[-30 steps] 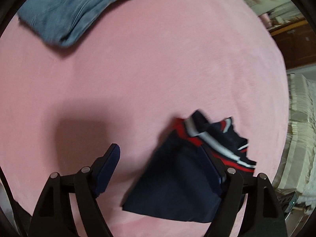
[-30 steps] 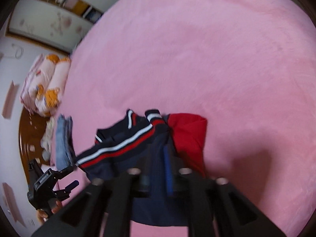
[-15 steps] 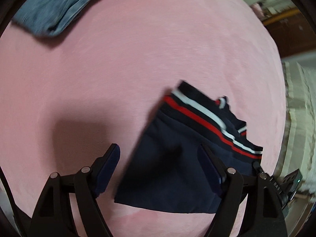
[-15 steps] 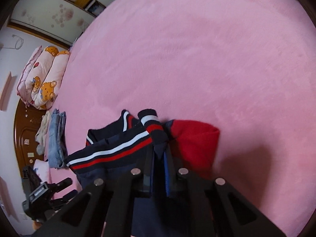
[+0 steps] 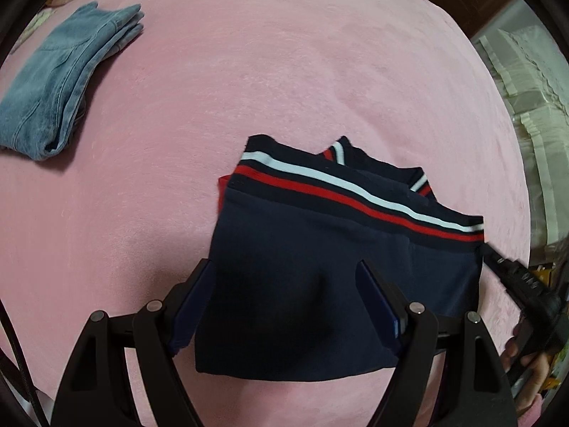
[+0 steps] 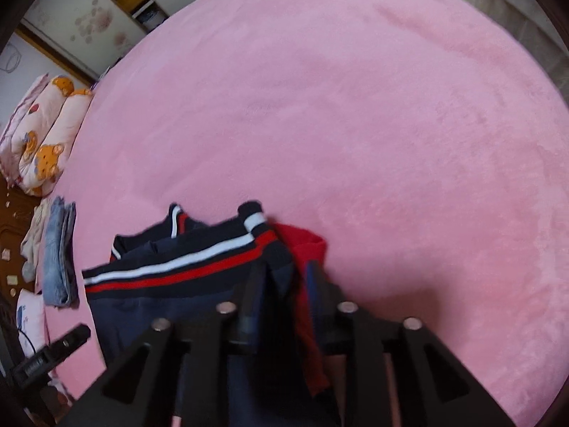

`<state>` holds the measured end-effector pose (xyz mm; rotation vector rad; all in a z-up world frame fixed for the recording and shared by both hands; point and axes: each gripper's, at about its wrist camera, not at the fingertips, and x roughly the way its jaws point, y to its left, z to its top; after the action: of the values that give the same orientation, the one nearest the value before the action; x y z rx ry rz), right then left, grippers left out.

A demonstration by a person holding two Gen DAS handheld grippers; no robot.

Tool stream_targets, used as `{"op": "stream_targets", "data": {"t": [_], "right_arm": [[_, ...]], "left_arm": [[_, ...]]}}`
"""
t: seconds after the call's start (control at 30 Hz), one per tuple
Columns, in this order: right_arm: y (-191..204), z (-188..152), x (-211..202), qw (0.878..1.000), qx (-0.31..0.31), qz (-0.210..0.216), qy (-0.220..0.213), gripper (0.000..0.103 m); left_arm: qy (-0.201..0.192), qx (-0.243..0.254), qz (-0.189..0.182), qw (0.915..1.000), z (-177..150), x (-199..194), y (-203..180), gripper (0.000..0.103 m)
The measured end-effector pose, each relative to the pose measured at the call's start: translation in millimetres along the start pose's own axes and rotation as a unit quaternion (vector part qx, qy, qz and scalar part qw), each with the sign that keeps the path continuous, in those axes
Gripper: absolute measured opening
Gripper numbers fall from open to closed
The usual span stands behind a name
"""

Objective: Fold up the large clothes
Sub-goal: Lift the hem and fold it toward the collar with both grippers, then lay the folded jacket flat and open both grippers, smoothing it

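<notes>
Pink and fuzzy, the big blanket [image 5: 284, 71] covers the bed, and my work lies on it. My left claw [image 5: 286, 302] is open wide. It hangs just above the dark blue top [image 5: 302, 267], which has a red stripe and a white stripe along its edge. The two blue pads stand far apart, one at each side of the cloth, and they hold nothing. I cannot tell if the pads touch the cloth.

My right claw [image 6: 284, 284] has cloth from the same dark blue top [image 6: 170, 306] between its two fingers. There is some red cloth [image 6: 306, 249] in there too. The fingers are close together and they are opening a little right now. The picture is blurry there, but the cloth sits tight in the narrow gap.

The top is folded and lies flat on the pink blanket [image 6: 355, 124]. In the left view I can see my right claw at the far corner of the top, with my hand [image 5: 533, 366] around its handle.

Folded blue jeans [image 5: 60, 82] lie well apart from the top, near the edge of the bed. Pillows with orange bears [image 6: 42, 135] sit past the jeans [image 6: 58, 252]. Nothing lies between my claws and the top.
</notes>
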<state>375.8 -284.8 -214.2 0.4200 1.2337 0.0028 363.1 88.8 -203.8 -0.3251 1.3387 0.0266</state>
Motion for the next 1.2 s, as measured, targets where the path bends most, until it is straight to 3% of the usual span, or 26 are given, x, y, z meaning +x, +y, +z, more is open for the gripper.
{"op": "stream_targets", "data": {"t": [0.1, 0.17, 0.27, 0.33, 0.37, 0.43, 0.53, 0.63, 0.73, 0.87, 0.97, 1.0, 1.1, 1.2], "right_arm": [[3, -1, -28, 0.999, -0.005, 0.02, -0.043, 0.025], [8, -4, -41, 0.998, -0.009, 0.045, -0.053, 0.025], [22, -16, -46, 0.992, -0.015, 0.119, -0.041, 0.025], [33, -28, -37, 0.985, -0.024, 0.171, -0.018, 0.024], [41, -36, -28, 0.981, -0.033, 0.189, -0.006, 0.013], [52, -46, -6, 0.977, -0.039, 0.207, 0.022, 0.0], [66, -60, 35, 0.971, -0.043, 0.223, 0.075, 0.0], [83, -68, 63, 0.975, -0.088, 0.185, 0.092, 0.0], [85, -58, 62, 0.979, -0.12, 0.154, 0.06, 0.0], [46, -31, 51, 0.991, -0.078, 0.109, 0.012, 0.0], [16, -24, 36, 0.996, -0.062, 0.061, -0.022, 0.0], [11, -24, 31, 0.996, -0.065, 0.048, -0.028, 0.0], [8, -26, 17, 0.995, -0.091, 0.03, -0.036, 0.0], [23, -28, -4, 0.99, -0.126, -0.008, -0.066, 0.0]], "left_arm": [[-0.004, -0.001, -0.011, 0.9999, -5, -3, -6, 0.079], [-0.011, 0.002, -0.024, 0.9996, -8, -5, -12, 0.07], [-0.006, 0.008, -0.053, 0.9985, -11, 1, -26, 0.044], [0.008, 0.012, -0.072, 0.9973, -11, 14, -39, 0.016], [0.015, 0.012, -0.079, 0.9967, -11, 19, -42, 0.012], [0.03, 0.012, -0.089, 0.9955, -11, 33, -48, 0.01], [0.046, 0.024, -0.056, 0.997, -10, 56, -55, 0.009], [0.043, 0.023, -0.034, 0.9982, -9, 70, -55, 0.005], [0.022, 0.009, -0.035, 0.9991, -5, 72, -48, 0.002], [0.0, -0.008, -0.044, 0.999, 0, 67, -37, 0.001], [-0.035, -0.006, 0.026, 0.999, 3, 58, -28, 0.001], [-0.038, -0.009, 0.029, 0.9988, 5, 57, -22, 0.001], [-0.027, -0.029, 0.008, 0.9992, 8, 56, -5, 0.001], [-0.025, -0.015, 0.008, 0.9996, 4, 46, -5, 0.002]]}}
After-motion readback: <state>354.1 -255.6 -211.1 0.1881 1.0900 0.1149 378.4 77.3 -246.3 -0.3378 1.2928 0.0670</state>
